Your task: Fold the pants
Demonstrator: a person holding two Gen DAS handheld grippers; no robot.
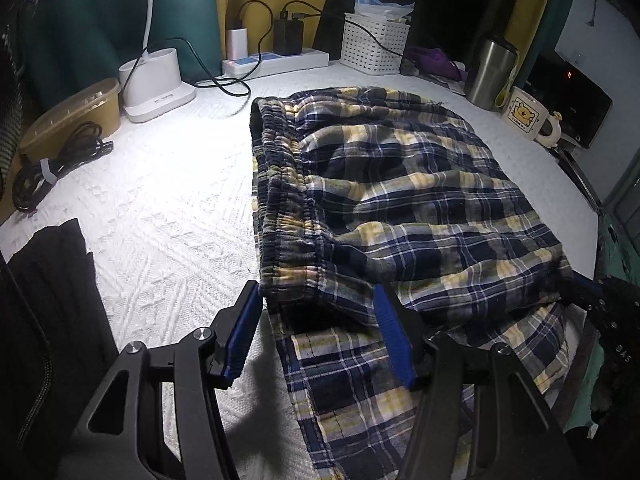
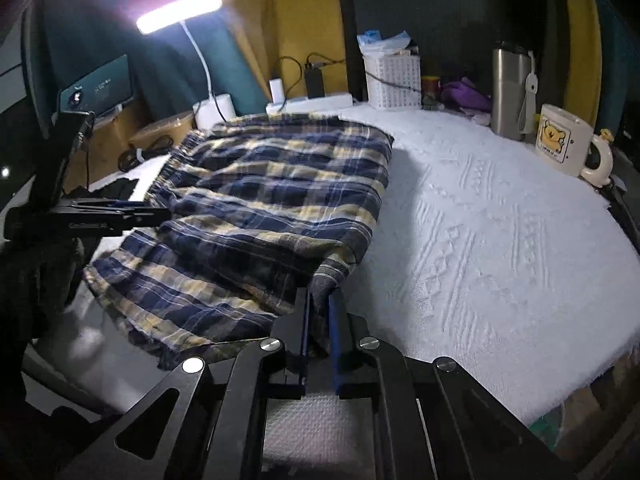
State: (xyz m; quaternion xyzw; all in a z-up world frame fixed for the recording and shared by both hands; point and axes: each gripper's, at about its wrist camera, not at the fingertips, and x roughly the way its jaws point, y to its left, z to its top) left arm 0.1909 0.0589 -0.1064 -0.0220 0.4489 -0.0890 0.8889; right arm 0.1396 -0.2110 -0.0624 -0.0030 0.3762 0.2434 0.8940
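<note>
Plaid pants (image 2: 256,208) pinched in right gripper (image 2: 319,320) (left gripper (image 1: 316,336) gapes astride waistband).

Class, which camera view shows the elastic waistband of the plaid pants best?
The left wrist view: the waistband runs full length toward the camera, gathers sharp. The right wrist view shows the waistband only far off, blurred and partly hidden.

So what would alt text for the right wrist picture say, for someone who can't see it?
The right gripper has its fingers pinched shut on a corner of plaid pants, folded over on a white textured table cover. A lit desk lamp, a steel tumbler and a bear mug stand behind.
</note>
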